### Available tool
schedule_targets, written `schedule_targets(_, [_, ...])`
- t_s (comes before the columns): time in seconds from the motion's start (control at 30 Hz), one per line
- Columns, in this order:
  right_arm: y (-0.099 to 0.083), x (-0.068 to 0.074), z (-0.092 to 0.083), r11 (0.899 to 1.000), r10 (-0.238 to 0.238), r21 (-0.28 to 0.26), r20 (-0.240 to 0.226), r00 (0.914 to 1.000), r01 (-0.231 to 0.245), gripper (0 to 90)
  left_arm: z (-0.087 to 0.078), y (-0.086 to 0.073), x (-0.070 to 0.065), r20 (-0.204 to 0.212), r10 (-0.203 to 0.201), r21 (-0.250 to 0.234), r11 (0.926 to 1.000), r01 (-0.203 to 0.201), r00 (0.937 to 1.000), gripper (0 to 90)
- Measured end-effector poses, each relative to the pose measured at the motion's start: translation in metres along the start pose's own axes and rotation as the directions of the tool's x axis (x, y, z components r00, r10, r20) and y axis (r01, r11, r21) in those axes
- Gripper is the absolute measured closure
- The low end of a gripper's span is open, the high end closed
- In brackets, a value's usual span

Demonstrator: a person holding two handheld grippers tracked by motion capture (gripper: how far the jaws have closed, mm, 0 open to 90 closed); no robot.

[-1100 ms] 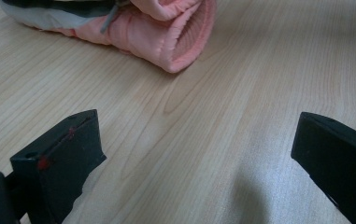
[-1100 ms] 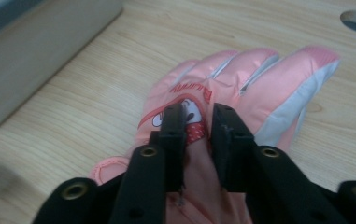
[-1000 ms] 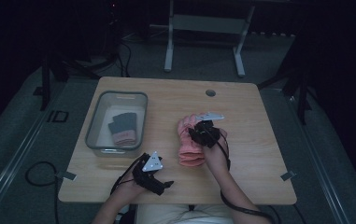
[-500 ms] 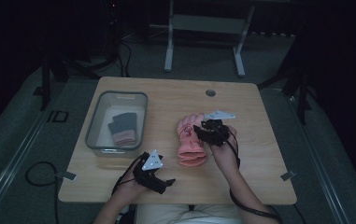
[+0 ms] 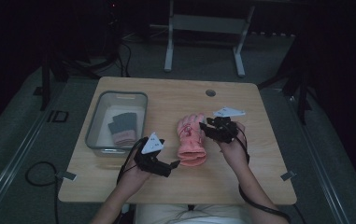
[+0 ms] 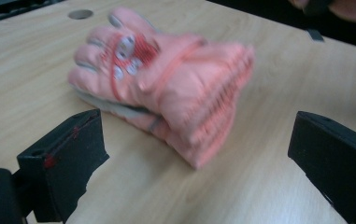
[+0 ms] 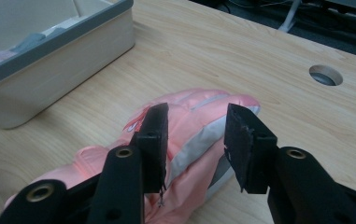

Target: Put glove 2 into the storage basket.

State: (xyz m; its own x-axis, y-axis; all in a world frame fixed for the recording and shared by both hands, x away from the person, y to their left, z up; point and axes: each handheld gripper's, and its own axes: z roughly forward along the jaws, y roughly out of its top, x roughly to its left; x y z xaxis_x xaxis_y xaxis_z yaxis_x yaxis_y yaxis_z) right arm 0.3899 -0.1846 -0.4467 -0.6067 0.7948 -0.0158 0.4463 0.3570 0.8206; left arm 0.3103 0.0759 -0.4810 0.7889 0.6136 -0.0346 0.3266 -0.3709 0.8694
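Note:
A stacked pair of pink padded gloves [image 5: 192,140] lies mid-table, fingers pointing away from the person. In the left gripper view the gloves [image 6: 166,93] sit just ahead of my left gripper [image 6: 199,154], cuffs nearest, jaws spread wide with nothing between them. From above, the left gripper [image 5: 173,164] hovers by the cuff end. My right gripper [image 5: 205,127] is at the right edge of the gloves' finger end. Its jaws [image 7: 196,126] stand open a little above the gloves [image 7: 189,140], apart from the fabric.
A clear plastic bin [image 5: 119,94] stands left of the gloves, holding a dark grey and pink glove pair [image 5: 122,128]; its wall [image 7: 63,70] shows in the right gripper view. A round cable hole [image 5: 210,93] sits near the table's far edge.
My right gripper has drawn rightward off the top of the pink gloves to their right edge. The left gripper has edged slightly toward the cuffs.

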Motion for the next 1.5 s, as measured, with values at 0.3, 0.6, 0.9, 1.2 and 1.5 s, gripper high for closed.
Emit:
schedule_targets(0.3, [0.005, -0.002, 0.010, 1.000, 0.009, 0.019, -0.023, 0.9997, -0.008, 61.2, 0.021, 0.043, 0.019, -0.139, -0.022, 0.051, 0.9983, 0.029, 0.9901, 16.1])
schedule_targets(0.6, [-0.005, -0.001, 0.038, 0.994, 0.058, 0.089, -0.034, 0.9977, -0.055, 45.4, 0.061, 0.042, 0.057, -0.164, -0.174, 0.128, 0.9722, 0.196, 0.9709, 28.3])
schedule_targets(0.9, [-0.039, -0.024, 0.055, 0.959, 0.132, 0.262, -0.089, 0.9872, -0.104, 36.6, 0.101, 0.018, 0.068, -0.091, -0.302, 0.236, 0.9191, 0.316, 0.9488, 25.0])
schedule_targets(1.2, [-0.048, -0.024, 0.061, 0.954, 0.144, 0.282, -0.131, 0.9808, -0.103, 51.3, 0.125, 0.002, 0.080, -0.006, -0.479, 0.265, 0.8458, 0.463, 0.8779, 33.9])
schedule_targets(1.5, [-0.050, -0.020, 0.061, 0.961, 0.147, 0.255, -0.129, 0.9807, -0.110, 62.3, 0.130, 0.003, 0.078, 0.053, -0.523, 0.282, 0.8247, 0.490, 0.8504, 67.5])
